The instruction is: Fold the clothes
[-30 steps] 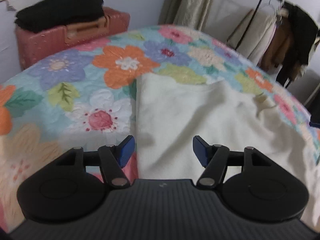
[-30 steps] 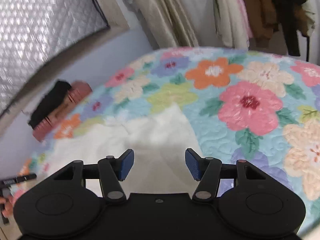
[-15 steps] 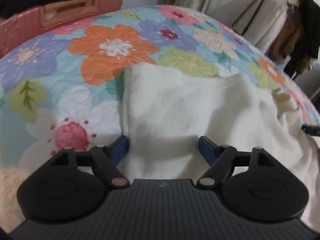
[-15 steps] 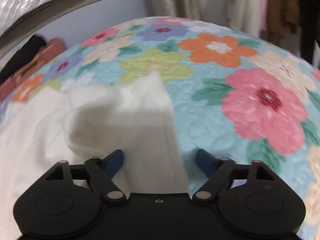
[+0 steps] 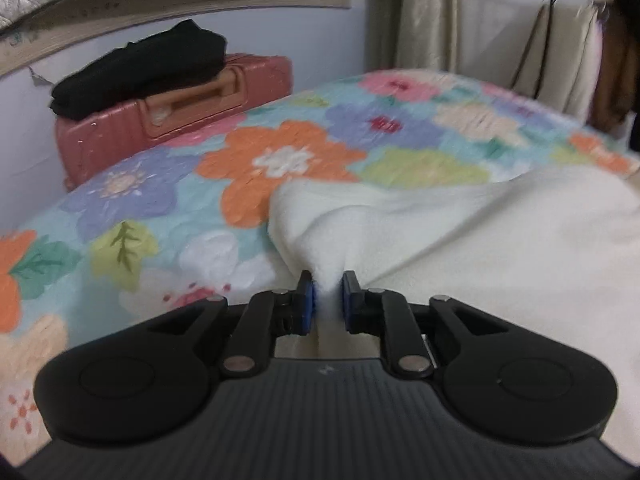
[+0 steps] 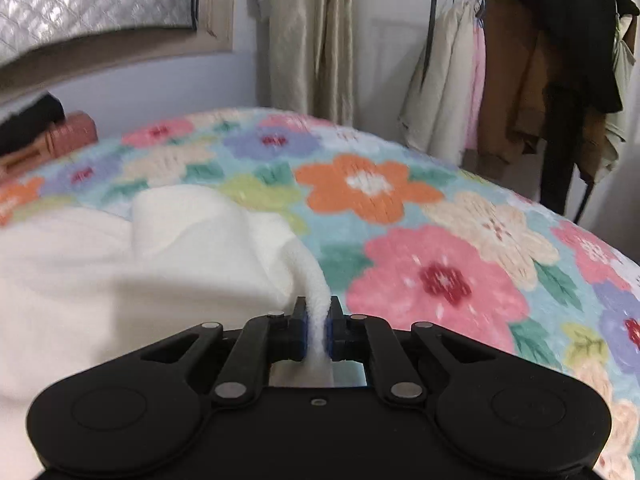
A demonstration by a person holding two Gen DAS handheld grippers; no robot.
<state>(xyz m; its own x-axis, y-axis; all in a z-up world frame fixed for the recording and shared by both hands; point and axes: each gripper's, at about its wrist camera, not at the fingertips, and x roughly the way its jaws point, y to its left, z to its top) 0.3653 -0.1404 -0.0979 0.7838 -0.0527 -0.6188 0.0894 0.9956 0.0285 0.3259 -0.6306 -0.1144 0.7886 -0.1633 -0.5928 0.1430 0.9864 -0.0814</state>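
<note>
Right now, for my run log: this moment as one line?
step: grasp | left gripper: shut on cream garment | right gripper: shut on cream garment | surface: floral bedspread | fold: not yet made

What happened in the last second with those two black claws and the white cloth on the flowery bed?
Both closed. The left gripper and the right gripper, open above the white garment a second ago, have each pinched an edge of it and begun lifting, so the fabric tents up. The floral quilt and pink suitcase stayed put.
</note>
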